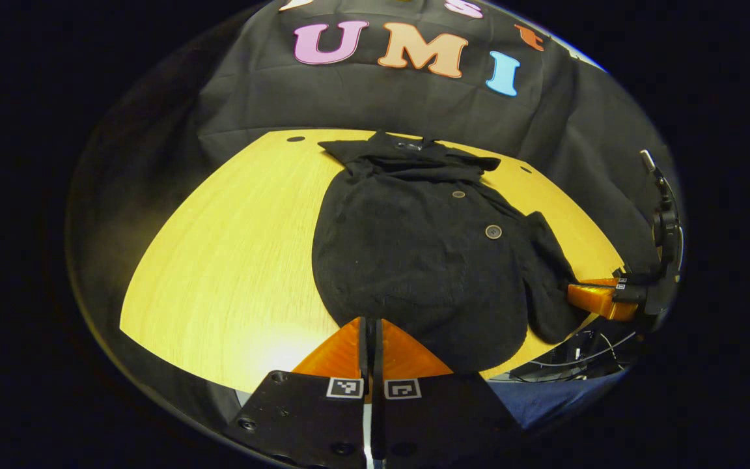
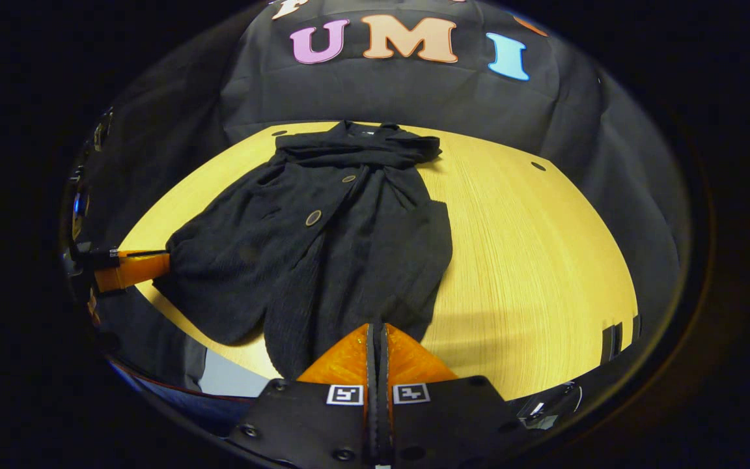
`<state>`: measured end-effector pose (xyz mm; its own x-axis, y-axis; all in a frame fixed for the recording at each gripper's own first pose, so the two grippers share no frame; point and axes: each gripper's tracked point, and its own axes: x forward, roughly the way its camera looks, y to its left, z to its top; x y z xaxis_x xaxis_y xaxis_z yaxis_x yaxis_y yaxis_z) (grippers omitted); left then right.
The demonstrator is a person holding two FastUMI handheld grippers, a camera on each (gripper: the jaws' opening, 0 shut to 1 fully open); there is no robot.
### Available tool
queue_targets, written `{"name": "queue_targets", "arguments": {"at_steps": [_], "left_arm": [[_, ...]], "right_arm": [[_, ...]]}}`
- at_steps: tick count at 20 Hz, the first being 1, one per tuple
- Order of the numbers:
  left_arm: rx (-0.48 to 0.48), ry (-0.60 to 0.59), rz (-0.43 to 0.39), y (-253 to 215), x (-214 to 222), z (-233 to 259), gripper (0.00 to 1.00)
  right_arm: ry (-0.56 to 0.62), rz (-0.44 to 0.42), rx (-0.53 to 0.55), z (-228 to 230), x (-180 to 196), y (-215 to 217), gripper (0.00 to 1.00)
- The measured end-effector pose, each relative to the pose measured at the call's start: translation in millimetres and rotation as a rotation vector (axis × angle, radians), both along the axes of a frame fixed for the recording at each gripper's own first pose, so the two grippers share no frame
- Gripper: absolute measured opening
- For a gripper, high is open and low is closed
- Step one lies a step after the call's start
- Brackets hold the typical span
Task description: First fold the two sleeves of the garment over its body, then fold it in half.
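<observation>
A black buttoned garment [image 1: 407, 260] lies flat on the yellow wooden table [image 1: 232, 260], collar at the far side and hem towards me. One long sleeve [image 1: 544, 280] lies lengthwise along its right side. My left gripper [image 1: 372, 322] is shut, its tips at the near hem. My right gripper [image 1: 577, 293] meets the cloth by that sleeve's end. In the right gripper view the garment [image 2: 323, 241] spreads ahead, my right gripper [image 2: 378, 327] is shut at its near edge, and my left gripper [image 2: 163, 264] touches the lower left corner.
The table [image 2: 544, 260] has bare wood to the right of the garment in the right gripper view and to its left in the left gripper view. Black cloth walls stand behind it. Cables [image 1: 583, 355] hang below the table's near right edge.
</observation>
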<state>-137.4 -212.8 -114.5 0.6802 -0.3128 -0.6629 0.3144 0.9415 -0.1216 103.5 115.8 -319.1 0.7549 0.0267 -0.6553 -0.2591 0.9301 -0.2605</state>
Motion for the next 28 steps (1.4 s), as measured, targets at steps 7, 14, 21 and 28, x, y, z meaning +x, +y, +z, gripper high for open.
{"name": "queue_targets", "arguments": {"at_steps": [7,14,21,28], "left_arm": [[-0.024,-0.053,0.015,-2.6,24.3,37.4,0.00],[-0.058,-0.145,0.042,-9.6,72.6,91.6,0.00],[-0.049,-0.220,0.112,-14.8,119.9,117.6,0.00],[-0.030,-0.265,0.162,-32.4,162.4,141.2,0.00]], "right_arm": [[-0.062,-0.009,0.052,36.0,12.3,4.2,0.02],[-0.194,0.025,0.079,112.0,40.6,11.4,0.02],[-0.222,0.102,0.064,140.1,86.3,15.1,0.02],[-0.234,0.189,0.082,174.3,144.2,31.4,0.02]]}}
